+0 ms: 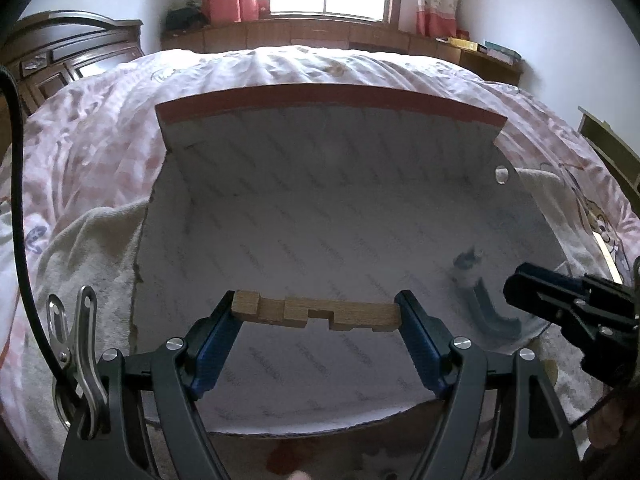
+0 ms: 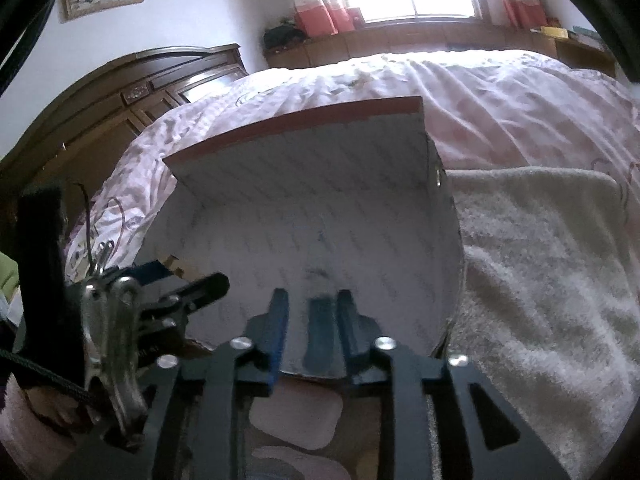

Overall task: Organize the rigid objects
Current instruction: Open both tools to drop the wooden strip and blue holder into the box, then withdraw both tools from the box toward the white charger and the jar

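On the bed [image 1: 100, 128] lies one open cardboard box [image 1: 328, 208]. The left hand-held gripper [image 1: 316, 312] is clamped end to end on one notched wooden piece [image 1: 316, 314] above the box floor; best lowered level, then released. The right hand-held gripper [image 2: 313, 316] grips one curved blue-grey piece [image 2: 320, 332].
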{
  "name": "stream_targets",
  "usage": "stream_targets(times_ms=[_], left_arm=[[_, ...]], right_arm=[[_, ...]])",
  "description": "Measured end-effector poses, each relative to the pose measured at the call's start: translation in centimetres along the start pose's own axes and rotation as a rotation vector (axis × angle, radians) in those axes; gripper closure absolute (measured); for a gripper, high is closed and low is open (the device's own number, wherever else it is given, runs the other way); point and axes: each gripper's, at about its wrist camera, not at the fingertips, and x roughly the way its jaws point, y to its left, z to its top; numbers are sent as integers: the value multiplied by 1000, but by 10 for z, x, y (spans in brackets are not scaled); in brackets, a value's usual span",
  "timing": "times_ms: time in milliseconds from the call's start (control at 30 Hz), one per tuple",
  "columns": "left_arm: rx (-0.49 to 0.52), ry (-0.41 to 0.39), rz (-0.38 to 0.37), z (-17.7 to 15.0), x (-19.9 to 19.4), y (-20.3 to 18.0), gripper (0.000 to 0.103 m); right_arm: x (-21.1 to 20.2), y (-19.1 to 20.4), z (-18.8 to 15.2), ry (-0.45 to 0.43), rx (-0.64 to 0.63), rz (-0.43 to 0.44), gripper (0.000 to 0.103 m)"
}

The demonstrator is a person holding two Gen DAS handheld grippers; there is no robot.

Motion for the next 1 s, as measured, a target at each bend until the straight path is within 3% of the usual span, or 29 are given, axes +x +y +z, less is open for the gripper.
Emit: stream_targets(times_ms=[233,367,1000], left_arm=[[-21,0,26,-2,0,2,24],[-33,-9,29,-3,-5,4,23],[-29,-42,30,-17,-46,-3,23]], right_arm=[[-5,0,-2,-5,4,-3,63],[-8,0,-4,-16,11,0,54],[-41,12,-19,-38,19,16,54]])
